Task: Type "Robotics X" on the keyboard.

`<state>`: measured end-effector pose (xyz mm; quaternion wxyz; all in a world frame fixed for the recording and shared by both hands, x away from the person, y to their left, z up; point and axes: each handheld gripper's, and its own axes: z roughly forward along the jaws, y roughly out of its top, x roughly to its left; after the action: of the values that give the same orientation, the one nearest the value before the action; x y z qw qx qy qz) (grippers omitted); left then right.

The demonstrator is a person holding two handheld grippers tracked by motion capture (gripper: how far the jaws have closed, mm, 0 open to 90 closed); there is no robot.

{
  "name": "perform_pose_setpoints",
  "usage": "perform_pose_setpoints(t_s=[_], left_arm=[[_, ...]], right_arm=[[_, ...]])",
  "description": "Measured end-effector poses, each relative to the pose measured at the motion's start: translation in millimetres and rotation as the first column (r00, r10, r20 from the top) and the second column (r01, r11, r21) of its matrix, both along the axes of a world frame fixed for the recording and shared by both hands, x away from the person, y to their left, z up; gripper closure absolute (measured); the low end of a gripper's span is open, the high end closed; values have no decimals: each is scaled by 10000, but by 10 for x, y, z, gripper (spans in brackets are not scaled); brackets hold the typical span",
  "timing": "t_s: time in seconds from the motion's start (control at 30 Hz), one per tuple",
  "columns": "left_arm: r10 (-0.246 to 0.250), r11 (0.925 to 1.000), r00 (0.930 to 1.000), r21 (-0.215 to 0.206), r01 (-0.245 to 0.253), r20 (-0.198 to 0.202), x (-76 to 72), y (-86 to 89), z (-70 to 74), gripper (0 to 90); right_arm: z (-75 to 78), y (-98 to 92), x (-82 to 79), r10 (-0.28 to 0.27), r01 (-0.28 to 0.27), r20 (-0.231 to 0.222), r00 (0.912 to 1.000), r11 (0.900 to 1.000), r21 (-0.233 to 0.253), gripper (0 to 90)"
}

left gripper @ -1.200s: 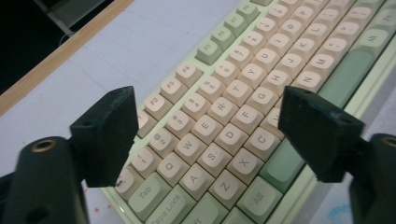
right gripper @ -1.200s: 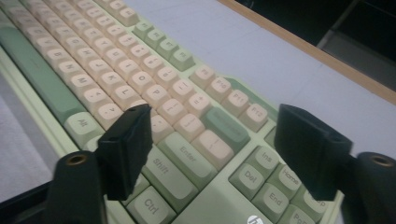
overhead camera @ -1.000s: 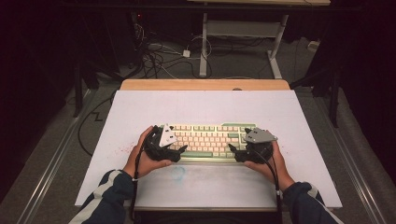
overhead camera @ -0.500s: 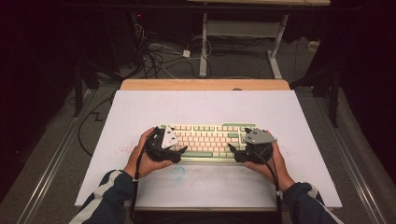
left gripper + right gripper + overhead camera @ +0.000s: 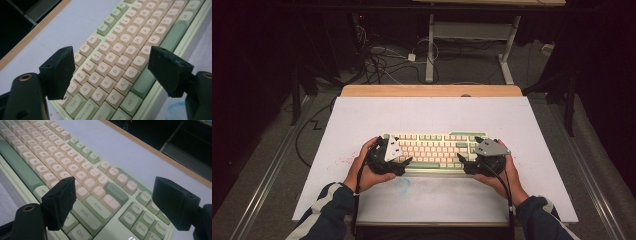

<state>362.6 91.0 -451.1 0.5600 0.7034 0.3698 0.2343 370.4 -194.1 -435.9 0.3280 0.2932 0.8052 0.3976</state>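
The mechanical keyboard (image 5: pixel 432 151) lies flat near the front-centre of the white bench (image 5: pixel 432 115). The left gripper (image 5: pixel 398 159) is positioned over its left end, jaws spread above the letter keys. The right gripper (image 5: pixel 468 161) is positioned over its right end, jaws spread above the Enter key (image 5: pixel 98 205).

Both grippers are black: the left gripper (image 5: pixel 388 159) and right gripper (image 5: pixel 482 159) each carry a grey three-cornered plate and trail a black cable. Their blocky jaws rise from rounded arms with brass-ringed holes. Sleeves (image 5: pixel 329 212) are dark with pale stripes.
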Motion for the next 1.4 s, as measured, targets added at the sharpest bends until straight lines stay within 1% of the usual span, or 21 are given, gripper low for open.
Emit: perform_pose_setpoints(t_s=[0.13,0.27,0.37,0.4,0.47,0.57,0.67,0.8,0.93,1.07,1.17,1.23,1.33,1.4], left_arm=[[-156,9998,9998,-106,158,148,-36,-17,19,197],[-167,9995,9997,-277,172,160,-54,-22,33,187],[-56,9998,9996,-202,62,292,-59,-28,26,176],[-75,9997,9996,-211,80,268,-63,-26,28,175],[-70,9997,9993,-228,78,363,-76,-24,29,175],[-8,9993,9988,-370,26,488,-93,-19,42,175],[60,9981,9989,-621,-32,456,-101,-6,68,176],[137,9982,9988,-597,-108,469,-115,8,68,176],[207,9988,9982,-457,-182,554,-136,29,57,175],[247,9984,9980,-524,-217,576,-165,53,68,175],[262,9985,9978,-505,-231,614,-185,69,68,175],[269,9988,9978,-417,-243,612,-195,85,65,175],[310,9985,9977,-471,-282,606,-207,103,72,175],[311,9988,9976,-388,-287,622,-219,113,74,175]], right_arm=[[19,0,-20,51,-52,60,10000,10000,30,222],[28,-1,-33,22,-22,73,10000,10000,88,221],[35,-5,-44,30,-31,117,9999,9999,99,220],[38,-5,-49,24,-25,117,9999,9999,99,219],[44,-6,-60,32,-34,143,9999,9999,113,219],[54,-6,-78,52,-54,169,9998,9999,139,218],[59,-8,-91,66,-68,177,9998,9999,134,218],[64,-9,-106,89,-91,219,9997,9999,99,218],[68,-13,-122,73,-74,216,9997,10000,18,219],[72,-20,-147,107,-108,217,9997,9999,10,219],[82,-28,-173,102,-101,248,9996,9999,-14,219],[90,-37,-190,86,-85,268,9996,10000,-15,218],[99,-57,-214,42,-40,274,9996,10000,-78,219],[108,-69,-232,33,-29,288,9996,9999,-123,218]])
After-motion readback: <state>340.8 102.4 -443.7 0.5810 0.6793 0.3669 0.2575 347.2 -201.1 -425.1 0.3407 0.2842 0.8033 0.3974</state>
